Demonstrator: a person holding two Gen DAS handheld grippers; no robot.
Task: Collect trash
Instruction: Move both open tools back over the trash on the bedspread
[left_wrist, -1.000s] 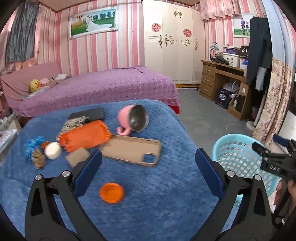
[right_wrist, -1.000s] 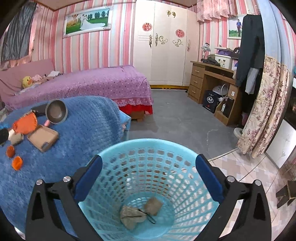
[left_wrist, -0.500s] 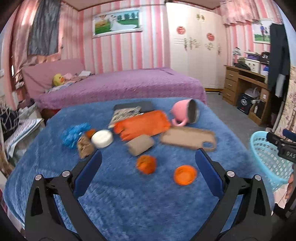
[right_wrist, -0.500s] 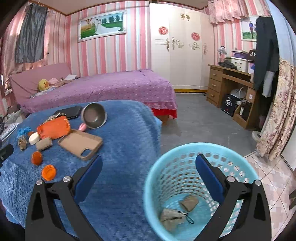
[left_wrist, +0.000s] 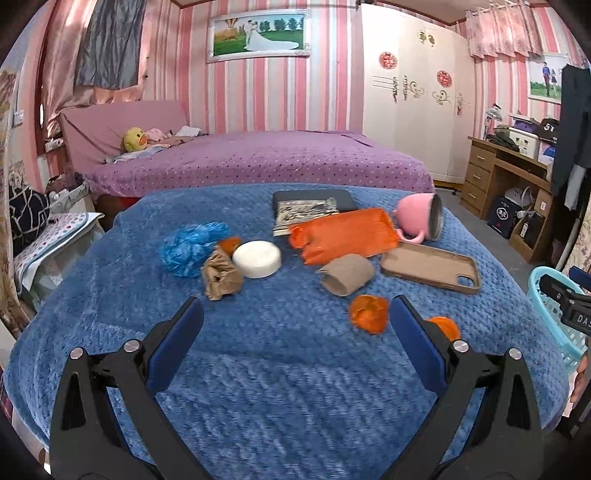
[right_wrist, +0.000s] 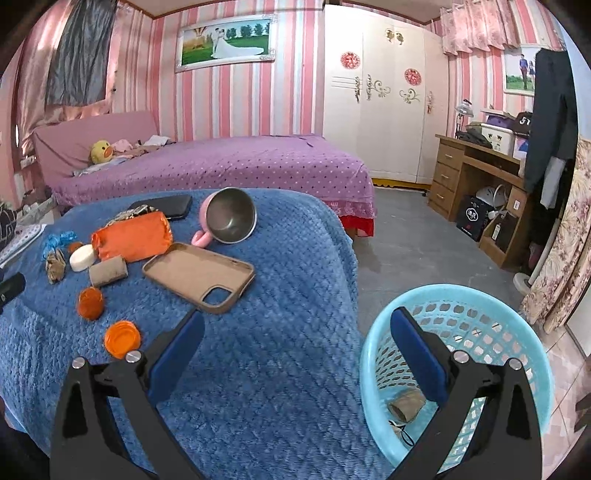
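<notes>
**Both grippers swung from the basket back toward the blue-covered table; neither holds anything.**
Nearest, the left gripper (left_wrist: 295, 325) stands wide open and empty, where a second ago it faced the phone case; the search for trash has evidently resumed. Just beyond its right finger lie an orange scrap (left_wrist: 368, 314) and orange cap (left_wrist: 443, 326); farther, the cardboard tube (left_wrist: 347, 275) and crumpled brown paper (left_wrist: 221, 277). The right gripper (right_wrist: 295, 338), equally open, straddles the table edge and the basket (right_wrist: 532, 354), where brown scraps lie.
</notes>
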